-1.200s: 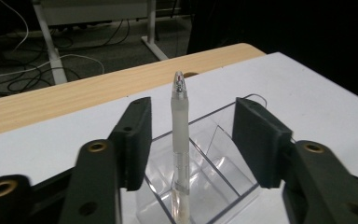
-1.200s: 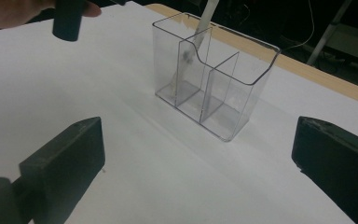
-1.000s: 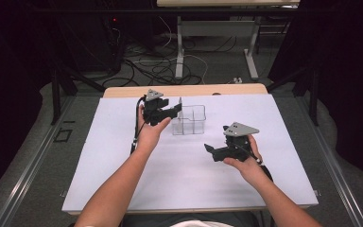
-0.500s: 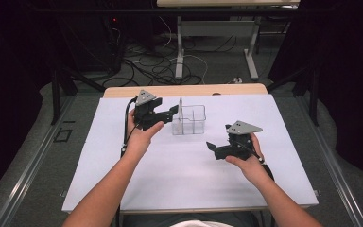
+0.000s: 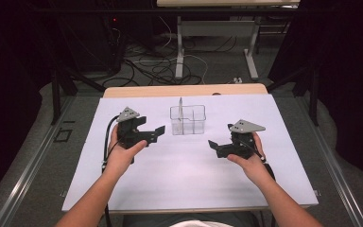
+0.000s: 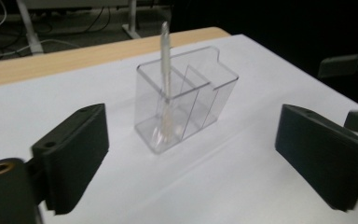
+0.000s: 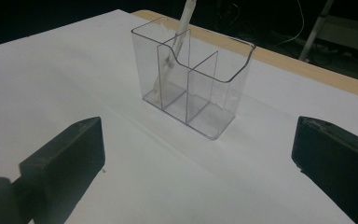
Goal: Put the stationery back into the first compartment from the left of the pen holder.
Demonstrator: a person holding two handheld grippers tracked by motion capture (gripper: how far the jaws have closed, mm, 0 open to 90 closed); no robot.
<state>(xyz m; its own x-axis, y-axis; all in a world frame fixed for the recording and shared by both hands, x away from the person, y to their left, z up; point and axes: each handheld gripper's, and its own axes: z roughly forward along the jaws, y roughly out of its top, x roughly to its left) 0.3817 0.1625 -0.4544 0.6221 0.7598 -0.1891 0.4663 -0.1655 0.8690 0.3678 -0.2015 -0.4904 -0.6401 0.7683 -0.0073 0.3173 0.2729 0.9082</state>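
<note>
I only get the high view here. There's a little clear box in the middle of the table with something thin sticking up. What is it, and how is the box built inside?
Observer: The left gripper view shows a slim pen-like stick standing in the clear organizer, poking above its rim.
Operator: Is the box one open space?
Observer: No. In the right gripper view, clear walls split the organizer into several compartments; the stick leans in one at the back.
Operator: Are the grippers holding anything?
Observer: No. In each gripper view the jaws stand wide apart with just the white table cover between them. The left gripper and right gripper both stand apart from the organizer.
</note>
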